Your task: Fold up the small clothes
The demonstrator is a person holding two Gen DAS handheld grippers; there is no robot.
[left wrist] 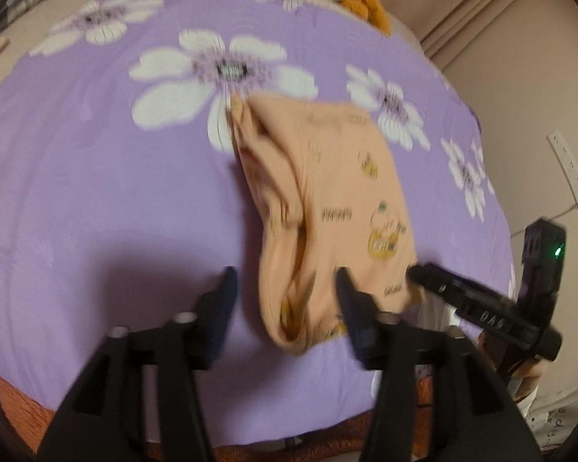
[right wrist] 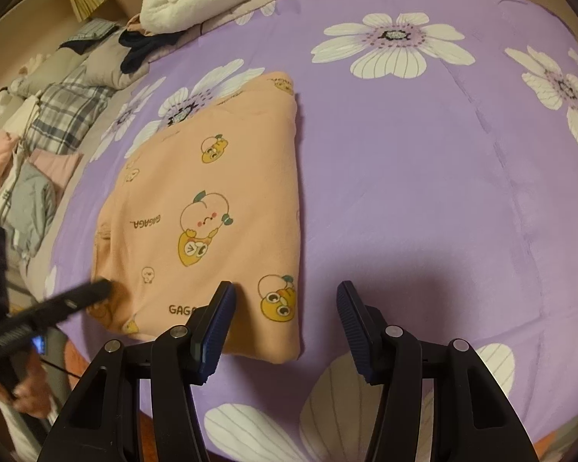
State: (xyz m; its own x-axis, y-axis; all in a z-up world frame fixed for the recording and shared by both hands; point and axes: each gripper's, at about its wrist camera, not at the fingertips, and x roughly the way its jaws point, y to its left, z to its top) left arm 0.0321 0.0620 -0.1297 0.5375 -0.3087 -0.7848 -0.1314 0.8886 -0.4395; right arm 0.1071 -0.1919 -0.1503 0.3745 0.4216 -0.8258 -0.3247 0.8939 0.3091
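The purple floral bedspread (right wrist: pixel 424 192) carries the peach printed garment (right wrist: pixel 212 208), folded into a narrow panel near the front edge. The main risk is the loose, gaping layers on its left side (left wrist: pixel 285 208): a pinch that takes only the top ply would, in my judgement, pull the fold apart. The left gripper (left wrist: pixel 285 288) hovers wide apart over the near hem, empty. The right gripper (right wrist: pixel 285 300) hovers wide apart, empty, at the near right corner; a drag there could skew the edge.
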